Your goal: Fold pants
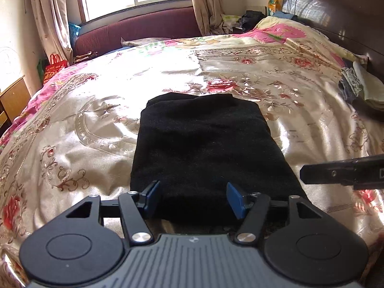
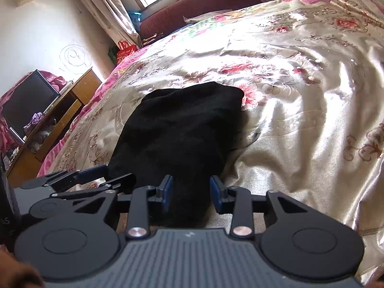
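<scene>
The black pants (image 1: 204,148) lie folded into a compact rectangle on the floral bedspread (image 1: 96,110). My left gripper (image 1: 193,198) is open, its blue pads over the near edge of the pants, holding nothing. My right gripper (image 2: 192,194) is open too, its pads either side of the pants' near right end (image 2: 182,139). The right gripper's finger (image 1: 340,174) shows at the right edge of the left wrist view, beside the pants. The left gripper (image 2: 79,180) shows at the left in the right wrist view.
A dark headboard (image 1: 336,12) and a pile of folded clothes (image 1: 360,88) are at the far right. A maroon sofa (image 1: 139,28) stands under the window. A wooden desk with a monitor (image 2: 31,105) stands left of the bed.
</scene>
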Demonstrator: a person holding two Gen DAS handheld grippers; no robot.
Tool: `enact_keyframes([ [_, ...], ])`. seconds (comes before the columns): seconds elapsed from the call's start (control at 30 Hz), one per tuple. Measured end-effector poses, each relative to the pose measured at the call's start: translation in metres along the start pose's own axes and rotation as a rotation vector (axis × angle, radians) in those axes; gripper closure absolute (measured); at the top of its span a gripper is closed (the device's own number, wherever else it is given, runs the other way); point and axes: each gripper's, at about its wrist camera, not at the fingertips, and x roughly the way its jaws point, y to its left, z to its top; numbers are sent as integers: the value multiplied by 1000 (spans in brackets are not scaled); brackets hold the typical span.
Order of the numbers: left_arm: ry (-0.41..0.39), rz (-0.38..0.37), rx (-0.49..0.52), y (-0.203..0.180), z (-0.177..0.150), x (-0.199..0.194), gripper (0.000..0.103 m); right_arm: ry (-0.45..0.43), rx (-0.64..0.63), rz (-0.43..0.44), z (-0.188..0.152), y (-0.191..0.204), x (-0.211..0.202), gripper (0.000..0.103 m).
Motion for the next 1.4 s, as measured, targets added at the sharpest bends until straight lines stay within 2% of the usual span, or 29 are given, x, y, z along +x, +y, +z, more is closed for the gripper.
enact_keyframes([
  [0.17,-8,13,-34,-11,-6,-9,10,-13,-34,-15,-12,9,-4,67],
  [0.43,8,63,34,-34,-24,-13,2,-7,-45,-43,-24,7,-8,66],
  [0.8,16,77,17,-35,-31,-10,0,24,-34,-51,-30,2,-5,65],
  [0.9,23,84,10,-34,-33,-9,0,36,-35,-52,-32,3,-3,62],
  [1.4,12,96,14,-35,-35,-13,0,37,-38,-56,-32,3,-3,61],
])
